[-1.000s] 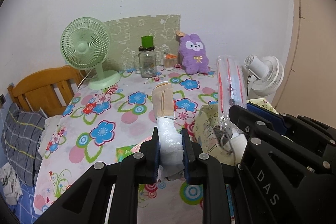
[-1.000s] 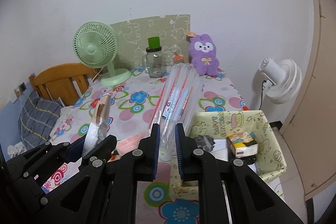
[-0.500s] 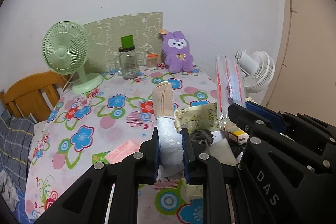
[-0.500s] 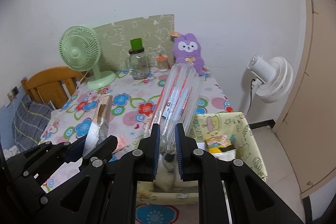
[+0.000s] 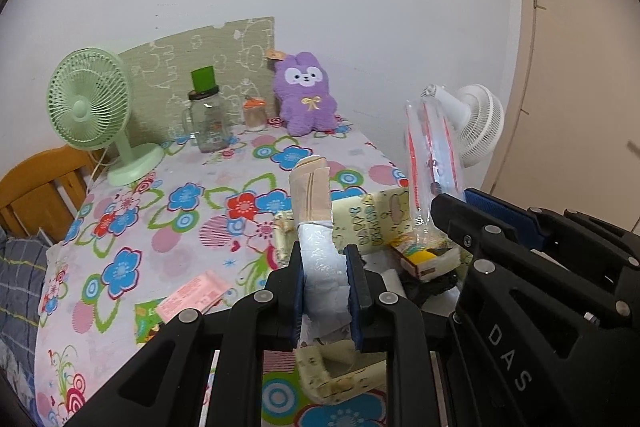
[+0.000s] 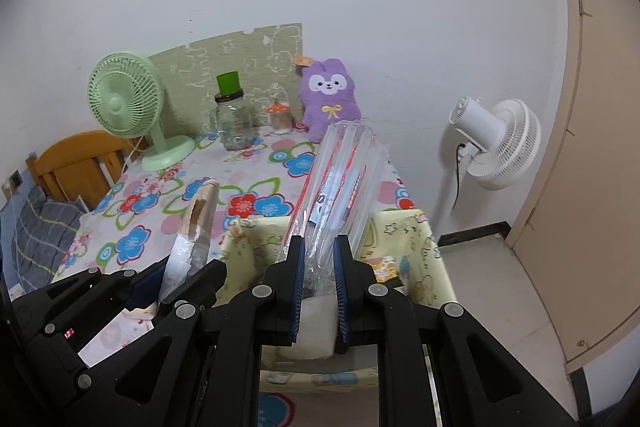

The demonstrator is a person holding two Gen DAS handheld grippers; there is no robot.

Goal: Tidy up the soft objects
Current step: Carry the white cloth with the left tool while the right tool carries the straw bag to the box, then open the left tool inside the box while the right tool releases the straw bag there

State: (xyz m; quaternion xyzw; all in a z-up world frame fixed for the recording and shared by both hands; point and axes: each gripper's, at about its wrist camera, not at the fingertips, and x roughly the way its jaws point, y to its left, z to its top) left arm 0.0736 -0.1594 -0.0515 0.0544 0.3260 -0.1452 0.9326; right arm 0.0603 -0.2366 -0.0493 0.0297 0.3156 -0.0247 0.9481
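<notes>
Plastic-wrapped beige roll clamped in left tool, possibly socks.

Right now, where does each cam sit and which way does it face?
Left wrist: on the left gripper, facing the back wall over the floral table; own jaws clamp a wrapped sock pack; the right gripper intrudes at right.
Right wrist: on the right gripper, above the yellow bin, facing the same wall; own jaws clamp a clear plastic pack; the left gripper at lower left.
Shared: green fan, purple plush.
</notes>
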